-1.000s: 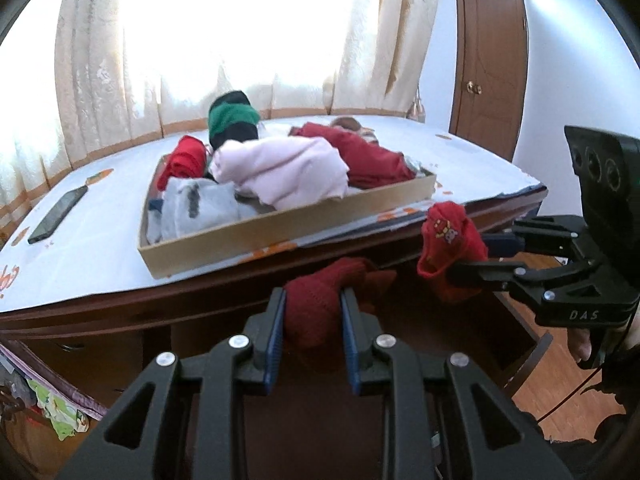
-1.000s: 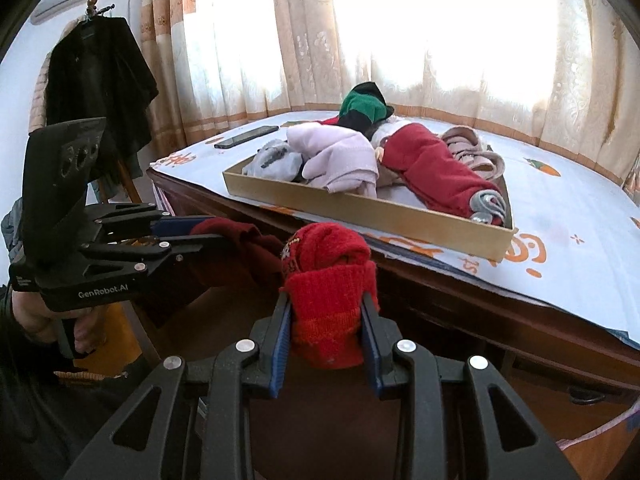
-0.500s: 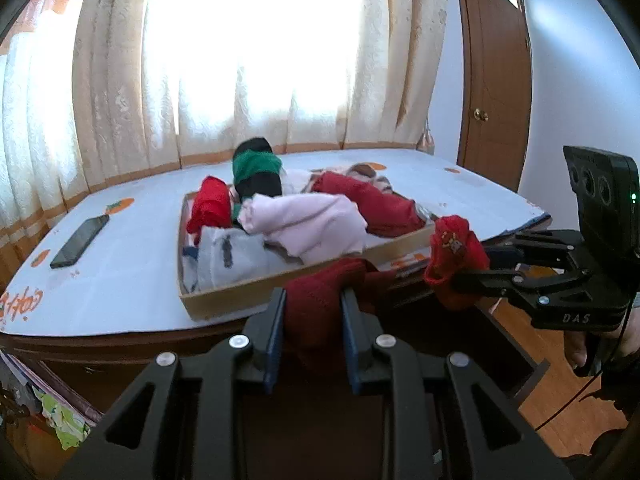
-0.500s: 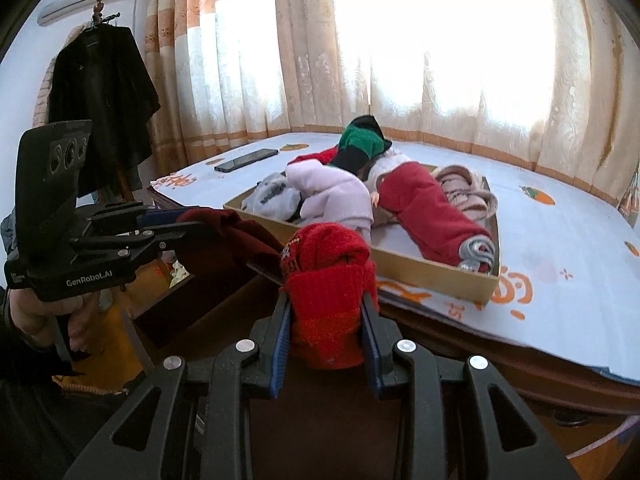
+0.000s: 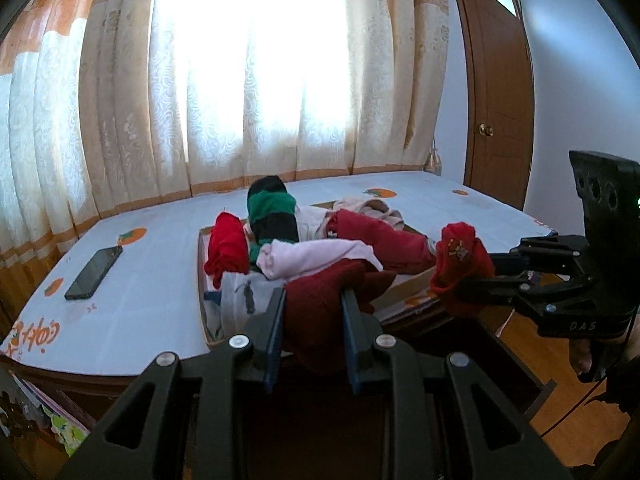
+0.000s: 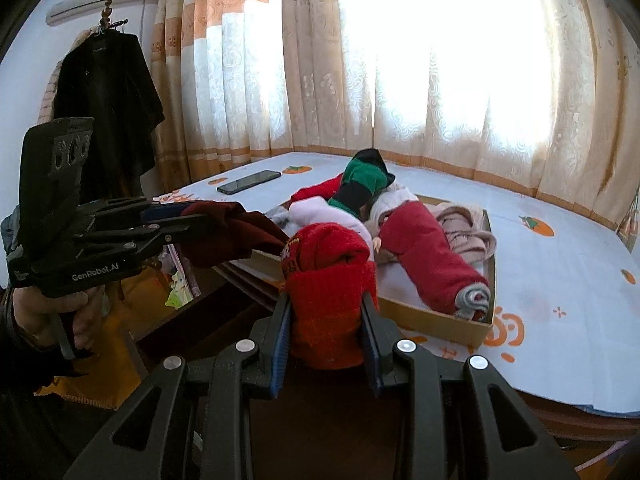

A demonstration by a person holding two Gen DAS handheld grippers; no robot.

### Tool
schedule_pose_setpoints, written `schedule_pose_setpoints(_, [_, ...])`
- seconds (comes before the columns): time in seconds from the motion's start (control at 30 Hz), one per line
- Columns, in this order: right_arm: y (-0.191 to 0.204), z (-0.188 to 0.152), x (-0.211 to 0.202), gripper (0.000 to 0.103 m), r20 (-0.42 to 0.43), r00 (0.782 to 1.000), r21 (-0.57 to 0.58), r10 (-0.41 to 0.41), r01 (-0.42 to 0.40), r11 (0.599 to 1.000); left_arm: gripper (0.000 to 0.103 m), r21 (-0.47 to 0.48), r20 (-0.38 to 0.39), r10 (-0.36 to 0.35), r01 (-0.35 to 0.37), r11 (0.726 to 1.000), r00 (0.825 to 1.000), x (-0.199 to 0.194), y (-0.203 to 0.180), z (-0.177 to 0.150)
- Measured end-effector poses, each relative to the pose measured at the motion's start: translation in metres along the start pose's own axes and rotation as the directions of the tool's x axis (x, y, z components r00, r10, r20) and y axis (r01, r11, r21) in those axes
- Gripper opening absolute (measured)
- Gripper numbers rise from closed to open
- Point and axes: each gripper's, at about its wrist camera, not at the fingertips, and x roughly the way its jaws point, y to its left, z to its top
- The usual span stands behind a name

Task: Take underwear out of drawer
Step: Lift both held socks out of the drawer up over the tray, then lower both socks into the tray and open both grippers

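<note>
Here, left wrist view: our left gripper (image 5: 312,320) pinches a dark maroon roll (image 5: 320,308) between its fingers, lifted level with the tabletop, in front of the cardboard tray (image 5: 404,288) of rolled clothes. We judge the carry step is on; next, a spot to set down.

Right wrist view: our right gripper (image 6: 326,320) clamps a bright red roll (image 6: 328,280), knit-textured, with a small printed patch, soft and compressed. It hangs short of the tray's near wall.
</note>
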Motion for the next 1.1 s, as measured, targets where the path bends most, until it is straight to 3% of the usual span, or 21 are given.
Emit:
schedule_pose_setpoints(0.67, [-0.033, 0.053, 0.030, 0.034, -0.013, 0.998, 0.008, -0.059, 0.059, 0.998, 0.024, 0.049, 0.020, 0.062, -0.063, 0.997, 0.998, 0.038, 0.023, 0.049])
schedule_pose_setpoints(1.1, [-0.062, 0.072, 0.073, 0.034, -0.067, 0.994, 0.050, -0.090, 0.094, 0.994, 0.024, 0.075, -0.026, 0.086, -0.084, 0.994, 0.996, 0.089, 0.024, 0.069])
